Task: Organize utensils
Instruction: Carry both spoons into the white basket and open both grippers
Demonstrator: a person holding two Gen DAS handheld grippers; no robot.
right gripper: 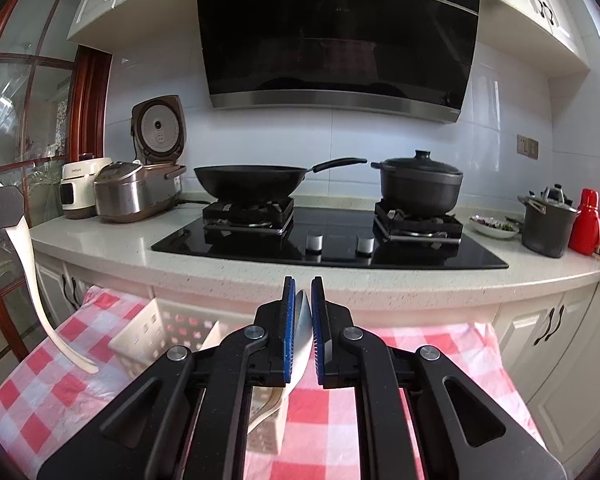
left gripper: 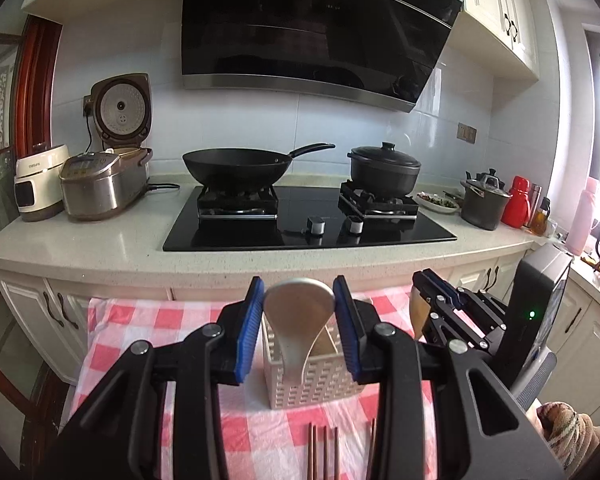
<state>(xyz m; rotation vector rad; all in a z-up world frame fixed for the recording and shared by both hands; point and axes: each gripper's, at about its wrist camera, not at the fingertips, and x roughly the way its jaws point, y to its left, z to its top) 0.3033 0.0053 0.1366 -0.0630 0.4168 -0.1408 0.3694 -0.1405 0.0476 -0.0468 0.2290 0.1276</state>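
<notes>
My left gripper (left gripper: 299,300) is shut on the wide bowl of a pale rice spoon (left gripper: 296,320), held upright over the white slotted utensil basket (left gripper: 320,380) on the pink checked cloth. Its handle points down into the basket. My right gripper (right gripper: 303,312) is shut on a second pale spoon (right gripper: 302,344), whose handle hangs down beside the basket (right gripper: 152,332). The right gripper also shows at the right of the left wrist view (left gripper: 436,296). The left gripper's spoon shows at the left of the right wrist view (right gripper: 32,272). Several brown chopsticks (left gripper: 324,452) lie on the cloth in front of the basket.
The checked cloth (left gripper: 140,320) covers a table in front of the kitchen counter (left gripper: 100,248). On the counter are a hob with a wok (left gripper: 236,166) and a black pot (left gripper: 384,170), rice cookers (left gripper: 100,184) at left, and a grey pot and red flask (left gripper: 516,200) at right.
</notes>
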